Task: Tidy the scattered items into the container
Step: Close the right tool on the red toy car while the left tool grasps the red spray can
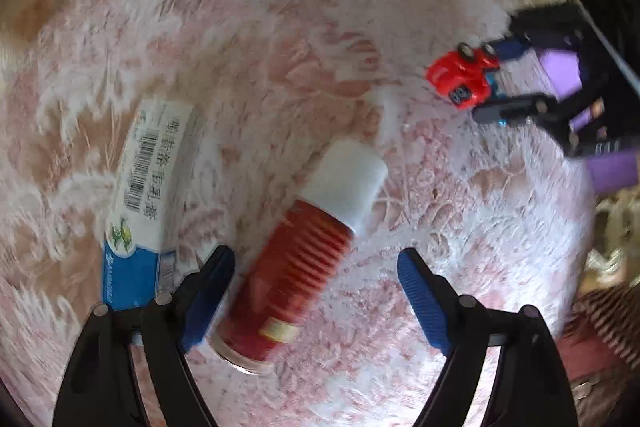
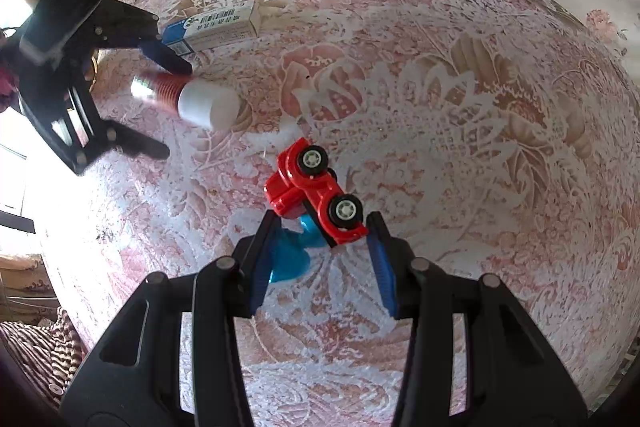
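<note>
A red can with a white cap (image 1: 304, 251) lies on its side on the lace tablecloth, between the open fingers of my left gripper (image 1: 316, 263); it also shows in the right wrist view (image 2: 188, 97). A white and blue box (image 1: 144, 195) lies just left of it, also in the right wrist view (image 2: 212, 27). A red and blue toy truck (image 2: 316, 195) lies on its side with its rear between the fingers of my right gripper (image 2: 322, 227). I cannot tell whether they press on it. The truck (image 1: 462, 75) and the right gripper (image 1: 496, 83) show in the left wrist view.
The round table with the pink and white lace cloth (image 2: 440, 107) fills both views. A striped fabric (image 2: 36, 343) lies beyond the table edge at the lower left. No container is in view.
</note>
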A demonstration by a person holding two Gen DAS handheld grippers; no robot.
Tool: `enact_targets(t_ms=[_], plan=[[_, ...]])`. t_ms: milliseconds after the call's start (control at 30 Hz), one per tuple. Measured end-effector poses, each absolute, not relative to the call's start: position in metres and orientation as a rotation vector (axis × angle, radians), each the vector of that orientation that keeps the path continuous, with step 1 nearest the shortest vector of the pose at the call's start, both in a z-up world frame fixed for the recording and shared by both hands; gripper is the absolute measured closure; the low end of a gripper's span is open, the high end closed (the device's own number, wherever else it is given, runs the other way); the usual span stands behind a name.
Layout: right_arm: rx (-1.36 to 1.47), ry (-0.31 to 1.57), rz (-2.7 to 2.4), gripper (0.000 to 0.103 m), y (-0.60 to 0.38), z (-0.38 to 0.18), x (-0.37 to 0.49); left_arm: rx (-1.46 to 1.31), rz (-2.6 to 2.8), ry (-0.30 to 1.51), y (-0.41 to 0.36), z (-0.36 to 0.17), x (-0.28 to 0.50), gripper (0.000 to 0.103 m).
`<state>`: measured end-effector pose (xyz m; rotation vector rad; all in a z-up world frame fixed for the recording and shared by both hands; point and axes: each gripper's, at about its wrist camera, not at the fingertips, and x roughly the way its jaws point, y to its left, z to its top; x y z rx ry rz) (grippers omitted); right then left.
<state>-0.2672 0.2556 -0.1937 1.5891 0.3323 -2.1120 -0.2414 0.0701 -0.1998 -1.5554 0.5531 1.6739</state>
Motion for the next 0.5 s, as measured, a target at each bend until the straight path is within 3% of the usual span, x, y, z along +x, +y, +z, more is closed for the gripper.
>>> enact_targets(t_ms=[367, 500], plan=[[1.634, 0.362, -2.105, 0.056, 0.244, -0.184, -0.23, -1.502, 1.734, 0.802, 0.078, -0.224, -0.204, 0.019], [1.653, 0.367, -2.104, 0.056, 0.236, -0.194, -0.225, -1.494, 1.774, 0.766, 0.065, -0.226, -0.189, 0.039]])
